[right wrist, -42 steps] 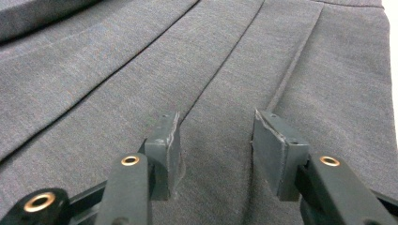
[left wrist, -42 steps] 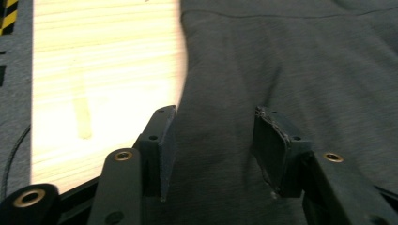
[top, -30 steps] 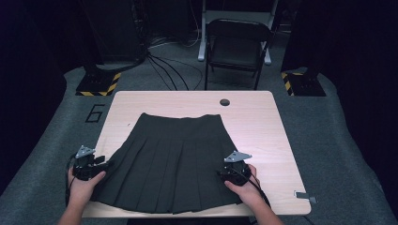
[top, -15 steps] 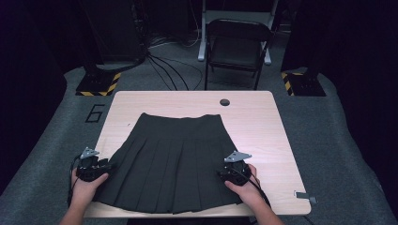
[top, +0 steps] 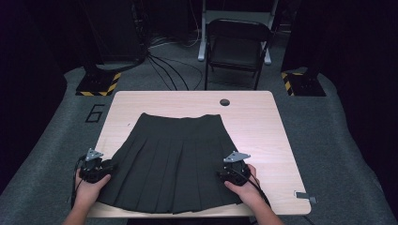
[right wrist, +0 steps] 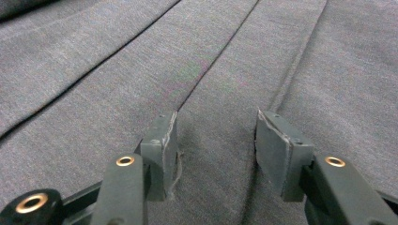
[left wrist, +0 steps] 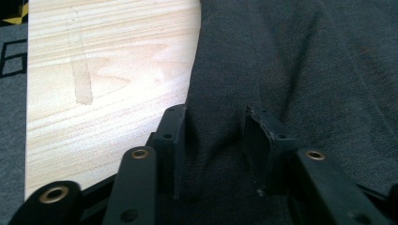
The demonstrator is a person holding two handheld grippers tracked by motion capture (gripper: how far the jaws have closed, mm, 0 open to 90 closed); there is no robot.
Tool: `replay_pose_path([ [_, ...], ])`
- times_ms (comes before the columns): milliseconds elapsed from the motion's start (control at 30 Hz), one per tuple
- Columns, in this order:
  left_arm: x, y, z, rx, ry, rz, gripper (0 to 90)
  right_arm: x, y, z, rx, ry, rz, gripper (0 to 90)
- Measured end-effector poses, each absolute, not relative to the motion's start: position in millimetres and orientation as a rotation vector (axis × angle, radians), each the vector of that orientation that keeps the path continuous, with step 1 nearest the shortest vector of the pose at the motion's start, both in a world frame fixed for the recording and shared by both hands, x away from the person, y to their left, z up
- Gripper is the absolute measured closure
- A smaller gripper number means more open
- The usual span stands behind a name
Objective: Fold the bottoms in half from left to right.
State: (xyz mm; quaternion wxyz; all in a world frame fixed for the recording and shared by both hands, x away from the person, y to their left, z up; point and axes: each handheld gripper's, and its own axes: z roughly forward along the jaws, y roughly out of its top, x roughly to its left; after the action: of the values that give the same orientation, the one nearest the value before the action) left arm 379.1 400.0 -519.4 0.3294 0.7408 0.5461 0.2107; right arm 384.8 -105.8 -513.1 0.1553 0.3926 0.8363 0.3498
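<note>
- I'm seeing the dark pleated skirt (top: pixel 176 159) lying flat on the wooden table (top: pixel 267 126), waistband toward the far edge, hem toward me.
- I'm holding the left gripper (top: pixel 104 168) at the skirt's left hem corner; its jaws are standing apart, fabric between them, not pinched.
- I'm resting the right gripper (top: pixel 223 174) on the skirt's right hem side; jaws wide, straddling a pleat (right wrist: pixel 220 51).
- A folding chair (top: pixel 237 44) is standing beyond the skirt's waistband end.
</note>
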Motion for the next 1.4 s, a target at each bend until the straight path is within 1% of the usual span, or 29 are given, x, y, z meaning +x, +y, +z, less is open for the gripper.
replay_pose_path([
  [100,378.5,399.2,-519.0,1.945,1.435,0.56,60.2,384.9,-105.7,-513.0,1.122,2.398,0.999,48.7],
  [167,378.7,398.6,-520.7,1.928,1.431,0.586,59.1,385.0,-105.8,-513.1,1.122,2.399,0.998,48.5],
  [267,378.4,400.3,-522.3,1.919,1.435,0.603,50.5,385.1,-106.4,-513.5,1.111,2.406,0.993,48.2],
  [400,378.3,401.6,-523.1,1.916,1.425,0.599,48.9,385.5,-107.0,-514.1,1.101,2.415,0.99,48.1],
  [433,379.1,402.5,-523.7,1.906,1.452,0.606,43.1,385.5,-107.0,-514.1,1.103,2.415,0.99,48.1],
  [467,379.7,403.9,-524.6,1.882,1.462,0.605,40.1,385.5,-107.0,-514.1,1.102,2.415,0.989,48.1],
  [667,379.0,404.5,-523.8,1.904,1.455,0.597,40.1,384.7,-106.0,-514.4,1.123,2.407,0.988,47.8],
  [933,377.2,401.9,-524.1,1.908,1.396,0.574,56.4,385.9,-106.9,-514.7,1.108,2.417,0.986,47.0],
  [1133,376.3,399.9,-522.2,1.924,1.38,0.519,72.3,387.1,-108.0,-515.2,1.095,2.423,0.982,46.8],
  [1267,376.2,397.5,-521.7,1.928,1.38,0.508,79.8,387.3,-108.1,-515.2,1.094,2.424,0.981,46.8],
  [1400,376.8,394.7,-520.8,1.937,1.383,0.523,83.3,387.2,-107.9,-515.1,1.098,2.423,0.982,46.7],
])
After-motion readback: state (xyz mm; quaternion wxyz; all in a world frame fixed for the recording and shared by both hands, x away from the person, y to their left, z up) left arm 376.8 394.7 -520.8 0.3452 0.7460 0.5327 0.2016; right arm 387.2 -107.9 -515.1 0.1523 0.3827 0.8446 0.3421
